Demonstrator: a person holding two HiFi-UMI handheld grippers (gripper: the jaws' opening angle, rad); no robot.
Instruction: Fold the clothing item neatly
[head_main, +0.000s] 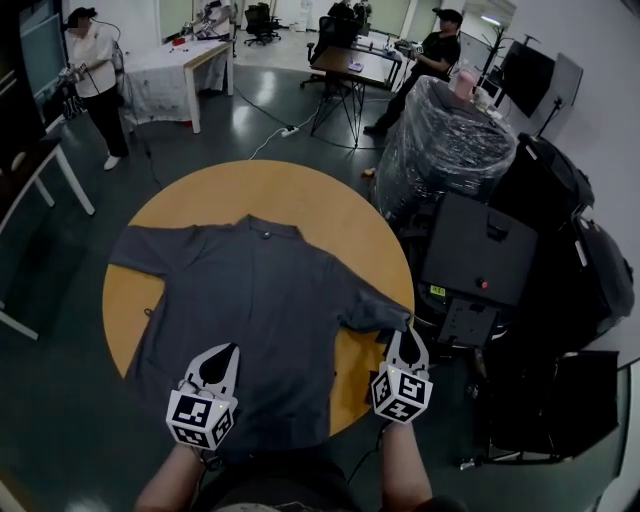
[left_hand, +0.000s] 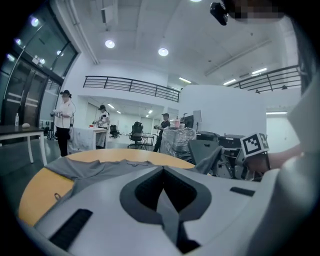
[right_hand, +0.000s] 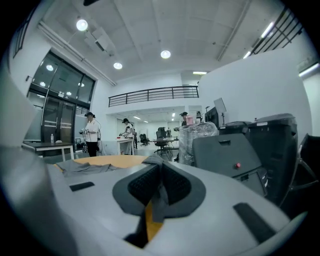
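Observation:
A dark grey shirt (head_main: 260, 290) lies spread flat, collar away from me, on a round wooden table (head_main: 200, 195). My left gripper (head_main: 226, 352) sits over the shirt's near left part and is shut on a fold of its fabric; in the left gripper view the cloth (left_hand: 167, 212) runs up between the closed jaws (left_hand: 162, 172). At the table's right edge my right gripper (head_main: 407, 335) is shut on the end of the right sleeve, which is lifted slightly. In the right gripper view a grey strip (right_hand: 159, 200) is pinched in the jaws (right_hand: 160, 167).
A plastic-wrapped stack (head_main: 445, 140) and a black machine (head_main: 480, 250) stand close to the table's right side. People stand by tables at the back left (head_main: 95, 75) and back right (head_main: 430, 55). A cable (head_main: 270, 135) runs across the floor behind the table.

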